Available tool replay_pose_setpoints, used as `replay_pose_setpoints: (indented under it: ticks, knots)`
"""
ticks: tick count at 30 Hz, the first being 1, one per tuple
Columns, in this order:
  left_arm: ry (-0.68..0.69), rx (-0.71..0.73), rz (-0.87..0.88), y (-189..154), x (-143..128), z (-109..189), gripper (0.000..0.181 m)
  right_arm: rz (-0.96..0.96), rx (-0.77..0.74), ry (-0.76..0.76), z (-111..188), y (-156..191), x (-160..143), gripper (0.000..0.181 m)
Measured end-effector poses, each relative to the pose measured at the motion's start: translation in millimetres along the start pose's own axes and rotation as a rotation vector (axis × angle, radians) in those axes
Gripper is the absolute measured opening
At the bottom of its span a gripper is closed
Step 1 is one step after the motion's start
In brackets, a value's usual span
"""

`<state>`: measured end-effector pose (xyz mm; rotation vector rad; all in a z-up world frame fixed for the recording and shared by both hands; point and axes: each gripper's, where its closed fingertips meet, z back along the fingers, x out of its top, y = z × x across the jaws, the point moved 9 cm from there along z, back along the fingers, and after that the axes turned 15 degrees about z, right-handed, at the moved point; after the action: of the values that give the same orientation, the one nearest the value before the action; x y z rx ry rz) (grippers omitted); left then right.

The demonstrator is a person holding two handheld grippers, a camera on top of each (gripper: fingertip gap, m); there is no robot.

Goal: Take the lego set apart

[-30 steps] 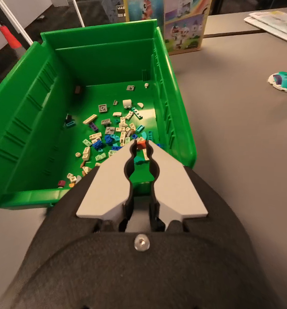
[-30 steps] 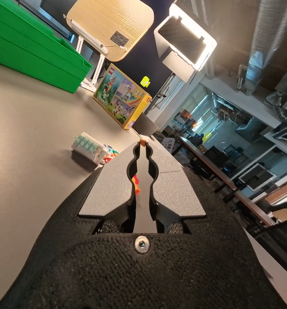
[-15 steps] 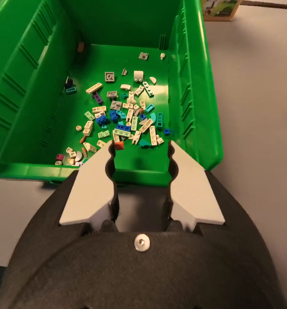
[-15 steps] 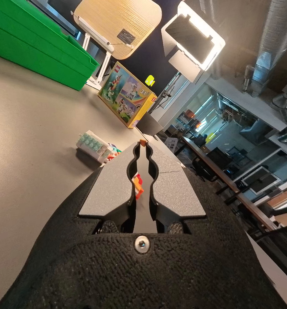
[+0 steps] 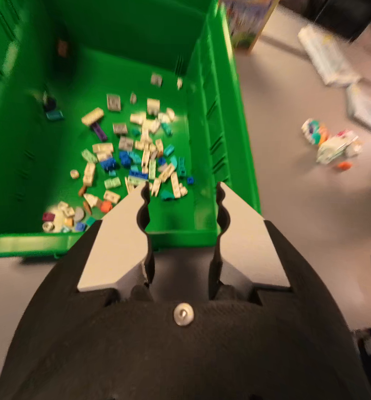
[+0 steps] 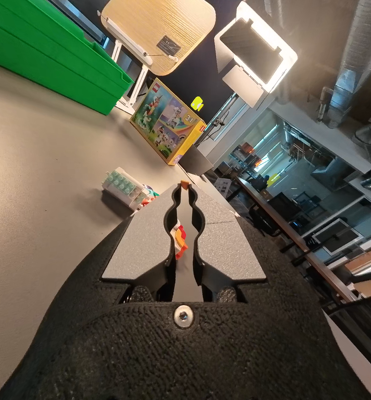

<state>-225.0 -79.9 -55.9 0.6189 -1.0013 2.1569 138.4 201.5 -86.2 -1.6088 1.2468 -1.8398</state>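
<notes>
Hard, glossy plastic makes up everything the task concerns: a partly built lego model (image 5: 331, 147) of white, mint-green, teal and orange bricks lies on the matte grey table (image 5: 299, 216), at about two o'clock from the left gripper (image 5: 181, 186), while its loose bricks (image 5: 137, 155) litter the floor of the deep green ribbed plastic bin (image 5: 221, 129). I judge the model light, stiff and somewhat slippery, its studded joints firm but apt to snap apart suddenly; holding the blocky white-and-mint body (image 6: 124, 190) on its flat side walls and pulling at a protruding piece looks safest. That left gripper hangs over the bin's near rim with its pale scalloped fingers (image 5: 119, 233) spread wide and nothing between them. The right gripper (image 6: 184, 186) has its textured grey fingers (image 6: 145, 238) nearly together, pinching a tiny orange-tan piece (image 6: 184, 183) at the tips; the model lies at about eleven o'clock from them, and a red-and-orange curved part (image 6: 180, 240) shows through the gap below.
</notes>
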Motion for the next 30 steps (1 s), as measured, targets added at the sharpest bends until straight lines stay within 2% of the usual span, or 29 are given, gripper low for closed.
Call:
replay_pose_setpoints:
  ticks: [5, 7, 9, 14, 17, 20, 24, 30]
  knots:
    - [-0.486, -0.246, -0.138, -44.3, 11.1, 34.0, 0.055, 0.014, 0.001, 0.0, -0.1, 0.8, 0.9, 0.005]
    - [-0.582, -0.36, -0.209, -70.6, 4.2, 37.6, 0.055, 0.02, 0.006, -0.002, -0.5, 1.7, 1.7, 0.005]
    - [-0.611, -0.455, -0.27, -94.7, -4.1, 32.3, 0.055, 0.032, 0.011, -0.002, -0.8, 2.8, 2.5, 0.004]
    - [-0.554, -0.61, -0.37, -141.4, -26.6, -8.0, 0.051, 0.078, 0.034, -0.006, -1.2, 6.8, 5.8, 0.005]
    - [-0.372, -0.709, -0.375, -163.6, -45.3, -38.0, 0.051, 0.11, 0.082, -0.062, -0.4, 13.1, 13.9, 0.005]
    - [-0.204, -0.772, -0.399, -178.9, -63.3, -55.2, 0.05, 0.18, 0.115, -0.107, 0.5, 21.0, 24.6, 0.005]
    - [-0.106, -0.763, -0.496, -190.9, -85.2, -65.9, 0.045, 0.326, 0.158, -0.154, 1.1, 36.4, 41.6, 0.005]
    - [-0.063, -0.7, -0.697, -204.0, -105.9, -71.4, 0.035, 0.457, 0.198, -0.218, 4.2, 53.2, 60.6, 0.005]
